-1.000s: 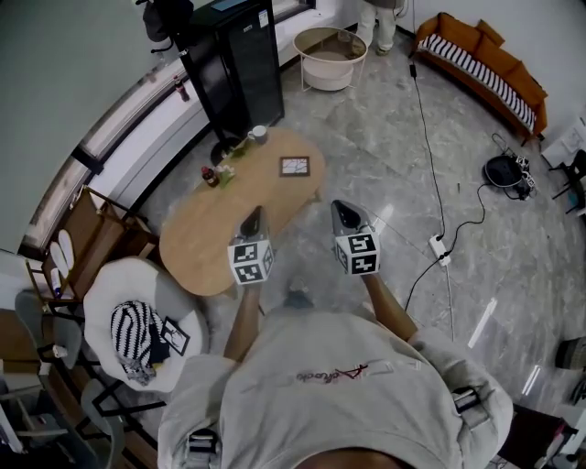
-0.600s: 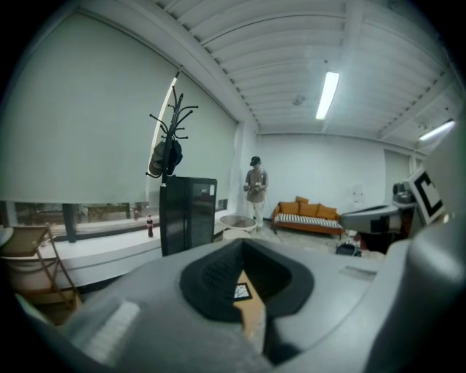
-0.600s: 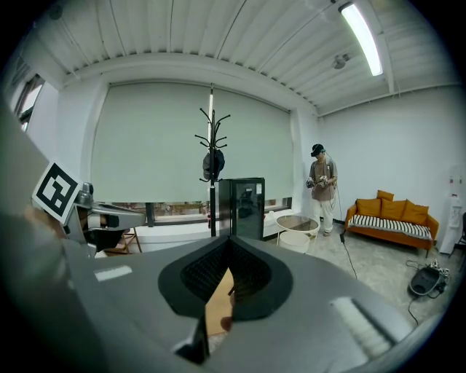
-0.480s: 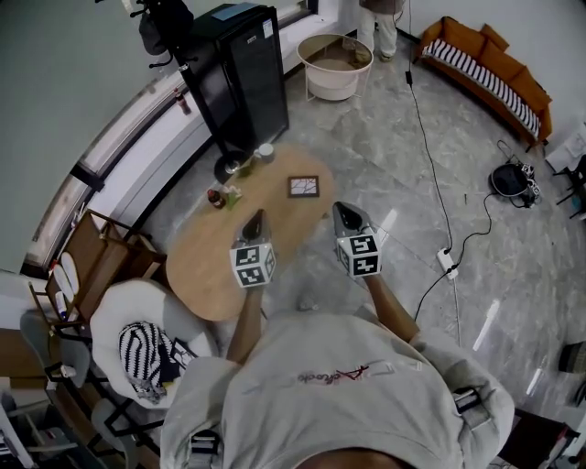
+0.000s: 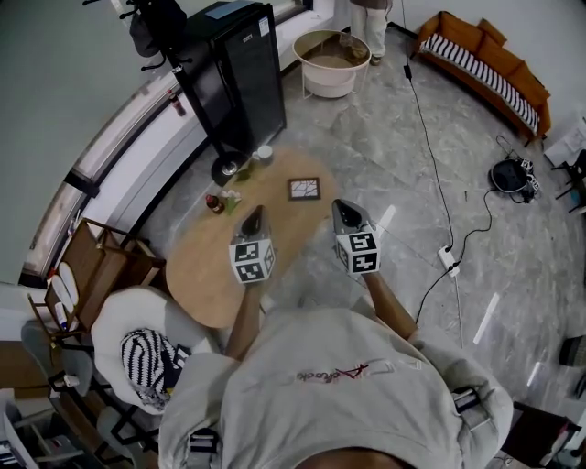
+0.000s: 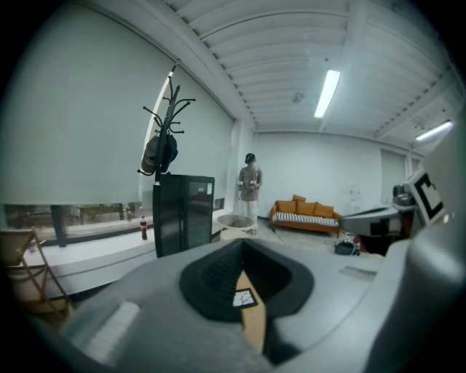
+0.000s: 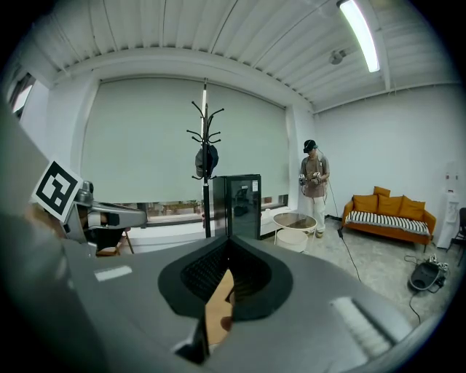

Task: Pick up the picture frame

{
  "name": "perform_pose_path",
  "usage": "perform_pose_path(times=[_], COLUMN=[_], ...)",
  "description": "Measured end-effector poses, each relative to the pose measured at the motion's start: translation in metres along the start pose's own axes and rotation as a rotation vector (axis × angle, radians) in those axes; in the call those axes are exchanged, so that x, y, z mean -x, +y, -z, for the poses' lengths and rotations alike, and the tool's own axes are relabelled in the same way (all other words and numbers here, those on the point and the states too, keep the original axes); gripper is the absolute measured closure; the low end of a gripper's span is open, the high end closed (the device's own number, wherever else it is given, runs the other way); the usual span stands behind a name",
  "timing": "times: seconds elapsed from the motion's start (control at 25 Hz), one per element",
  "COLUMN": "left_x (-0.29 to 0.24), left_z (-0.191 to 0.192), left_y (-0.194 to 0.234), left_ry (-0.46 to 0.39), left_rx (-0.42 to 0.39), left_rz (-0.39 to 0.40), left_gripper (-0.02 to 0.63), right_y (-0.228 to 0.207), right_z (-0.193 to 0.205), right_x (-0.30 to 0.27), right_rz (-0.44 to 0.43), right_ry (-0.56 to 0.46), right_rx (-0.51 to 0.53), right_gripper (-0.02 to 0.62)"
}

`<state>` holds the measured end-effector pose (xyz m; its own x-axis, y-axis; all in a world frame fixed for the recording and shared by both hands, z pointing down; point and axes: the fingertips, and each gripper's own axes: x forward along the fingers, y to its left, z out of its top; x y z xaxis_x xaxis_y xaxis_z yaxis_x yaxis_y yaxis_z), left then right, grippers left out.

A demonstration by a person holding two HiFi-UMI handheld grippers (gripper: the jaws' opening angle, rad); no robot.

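The picture frame (image 5: 304,189), small, dark-edged and with a pale cracked pattern, lies flat near the far right end of the oval wooden table (image 5: 206,266). My left gripper (image 5: 254,213) hangs shut over the table's middle, short of the frame and to its left. My right gripper (image 5: 341,208) is shut too, over the floor just off the table's right edge, with the frame ahead and to its left. In the left gripper view the frame (image 6: 245,297) shows small through the notch of the closed left gripper (image 6: 243,249). Nothing is held in either.
A cup (image 5: 265,154), a small plant and a bottle (image 5: 213,203) stand at the table's far left edge. A black cabinet (image 5: 233,78) and a coat rack stand behind. A round white side table (image 5: 331,57), a person (image 5: 366,23), an orange sofa (image 5: 485,64), floor cables (image 5: 449,261).
Both shut grippers and I have come forward towards the table. The frame and the table sit lower and nearer in the head view than a second ago.
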<state>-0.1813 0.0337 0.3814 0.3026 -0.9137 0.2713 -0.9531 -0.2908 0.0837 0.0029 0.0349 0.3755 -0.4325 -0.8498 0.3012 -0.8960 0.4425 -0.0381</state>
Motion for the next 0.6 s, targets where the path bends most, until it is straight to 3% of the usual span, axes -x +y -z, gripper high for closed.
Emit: perform_pose_path(times=[0.6], left_x=[-0.010], left_z=[0.014], left_y=[-0.018], left_ry=[0.033], left_rx=[-0.011], left_rz=[0.030], left_gripper=[0.604], right_y=[-0.011], right_z=[0.018], right_x=[0.007], right_rz=[0.021], right_ry=[0.017], right_rx=[-0.025], right_gripper=[0.589])
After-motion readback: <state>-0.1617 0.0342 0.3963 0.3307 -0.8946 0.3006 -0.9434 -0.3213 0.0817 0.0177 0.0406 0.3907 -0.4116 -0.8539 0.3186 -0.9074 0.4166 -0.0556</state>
